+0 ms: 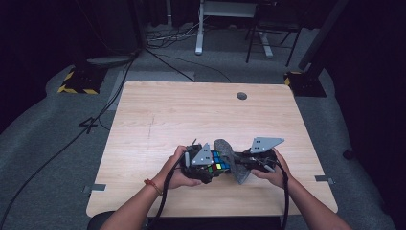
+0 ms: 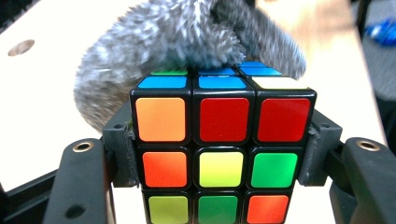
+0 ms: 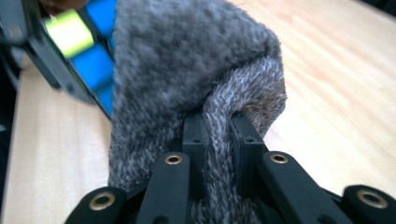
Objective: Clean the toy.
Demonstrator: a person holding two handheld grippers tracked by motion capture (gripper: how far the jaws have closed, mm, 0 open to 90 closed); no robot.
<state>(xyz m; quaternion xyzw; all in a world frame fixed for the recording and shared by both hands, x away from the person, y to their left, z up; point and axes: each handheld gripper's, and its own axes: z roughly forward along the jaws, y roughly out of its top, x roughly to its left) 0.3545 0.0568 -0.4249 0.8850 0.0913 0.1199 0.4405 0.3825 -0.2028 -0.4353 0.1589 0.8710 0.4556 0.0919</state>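
We read no writing or brand. Our left tongs (image 2: 219,154) clamp a scrambled Rubik's cube (image 2: 223,154), black-framed with orange, red, yellow, green and blue stickers, just above the worktop (image 1: 191,115). Our right tongs (image 3: 218,135) pinch a fuzzy grey cloth (image 3: 187,70) pressed on the cube's blue top.

We are looking at a recording lab or studio rather than a home. A lone table (image 1: 201,112) with a pale wood top and a cable hole (image 1: 242,96) is standing on grey carpet (image 1: 43,134), and darkness is closing in around it. Black cables (image 1: 72,139) are trailing over the floor. Two stand bases with yellow-black hazard tape (image 1: 76,82) are sitting at the far corners. Behind, we are seeing a white desk frame (image 1: 201,28) and a dark chair's legs (image 1: 270,38). Nothing domestic is furnishing the space.
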